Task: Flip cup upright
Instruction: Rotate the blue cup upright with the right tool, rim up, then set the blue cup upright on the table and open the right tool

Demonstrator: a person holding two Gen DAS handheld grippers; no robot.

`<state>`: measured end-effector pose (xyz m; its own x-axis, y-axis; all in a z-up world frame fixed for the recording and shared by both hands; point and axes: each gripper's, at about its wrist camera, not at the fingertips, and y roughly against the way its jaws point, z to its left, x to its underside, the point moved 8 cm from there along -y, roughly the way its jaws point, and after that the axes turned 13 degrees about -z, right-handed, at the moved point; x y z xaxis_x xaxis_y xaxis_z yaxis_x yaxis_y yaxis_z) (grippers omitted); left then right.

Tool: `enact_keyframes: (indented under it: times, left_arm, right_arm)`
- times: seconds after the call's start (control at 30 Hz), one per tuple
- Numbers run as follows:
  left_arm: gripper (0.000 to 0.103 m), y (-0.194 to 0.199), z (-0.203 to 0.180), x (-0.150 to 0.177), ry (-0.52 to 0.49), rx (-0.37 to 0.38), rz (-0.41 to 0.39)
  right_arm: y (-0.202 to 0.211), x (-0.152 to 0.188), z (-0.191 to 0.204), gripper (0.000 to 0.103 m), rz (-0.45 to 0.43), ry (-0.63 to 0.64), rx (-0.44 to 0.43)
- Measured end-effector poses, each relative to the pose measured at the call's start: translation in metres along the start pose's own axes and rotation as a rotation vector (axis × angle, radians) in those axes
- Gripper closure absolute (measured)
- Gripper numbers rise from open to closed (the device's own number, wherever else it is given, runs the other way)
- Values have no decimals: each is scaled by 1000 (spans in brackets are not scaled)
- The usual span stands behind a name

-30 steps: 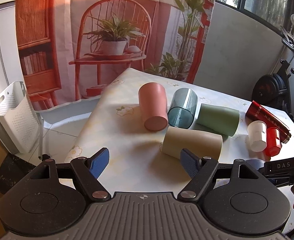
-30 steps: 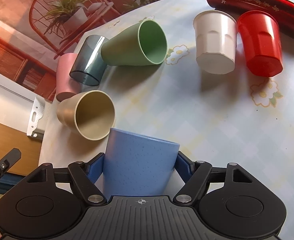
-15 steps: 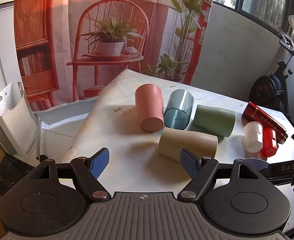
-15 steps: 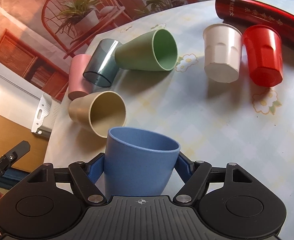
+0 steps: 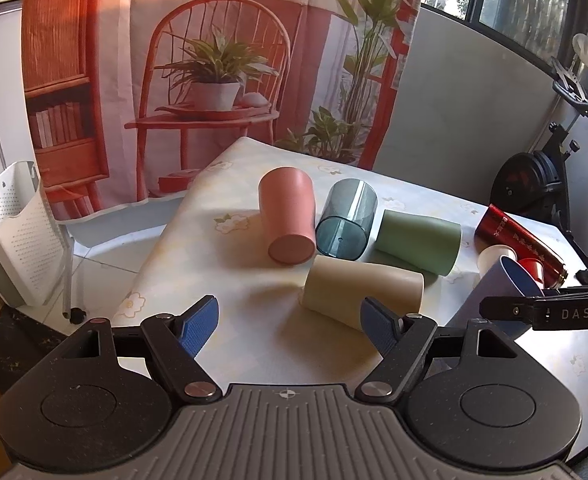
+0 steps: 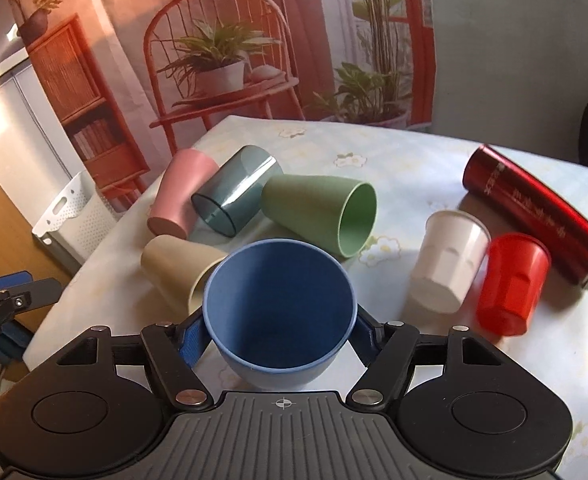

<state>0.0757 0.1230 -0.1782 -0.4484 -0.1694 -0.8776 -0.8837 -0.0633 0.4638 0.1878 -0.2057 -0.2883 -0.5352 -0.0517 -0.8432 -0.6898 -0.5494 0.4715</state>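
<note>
My right gripper (image 6: 279,336) is shut on a blue cup (image 6: 279,304), held tilted above the table with its open mouth towards the camera. The blue cup also shows in the left wrist view (image 5: 494,292), at the right beside the right gripper's black body. My left gripper (image 5: 291,326) is open and empty, hovering near the table's front edge just short of a beige cup (image 5: 360,294) lying on its side.
Pink (image 6: 179,200), clear grey (image 6: 233,196), green (image 6: 318,216) and beige (image 6: 177,266) cups lie on their sides on the floral tablecloth (image 6: 414,160). White (image 6: 448,262) and red (image 6: 512,288) cups stand upside down beside a lying red flask (image 6: 534,216). A white basket (image 5: 9,232) stands left of the table.
My right gripper has lifted and turned the blue cup, so its mouth went from facing away to facing the camera. The left gripper stayed open and barely moved.
</note>
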Motion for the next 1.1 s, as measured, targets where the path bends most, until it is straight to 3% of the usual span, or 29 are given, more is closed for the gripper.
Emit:
enact_keyframes:
  times: [0.27, 0.67, 0.83, 1.1]
  left_arm:
    - [23, 0, -5, 1, -10, 13, 3]
    - [23, -1, -6, 0, -16, 22, 12]
    - [23, -1, -7, 0, -16, 22, 12]
    - [23, 1, -11, -4, -28, 26, 8]
  right_arm:
    - [-17, -3, -2, 37, -19, 152, 66]
    - [-24, 1, -10, 35, 9, 90, 73]
    - [-20, 1, -13, 24, 6, 37, 63]
    - [2, -5, -17, 21, -15, -10, 67]
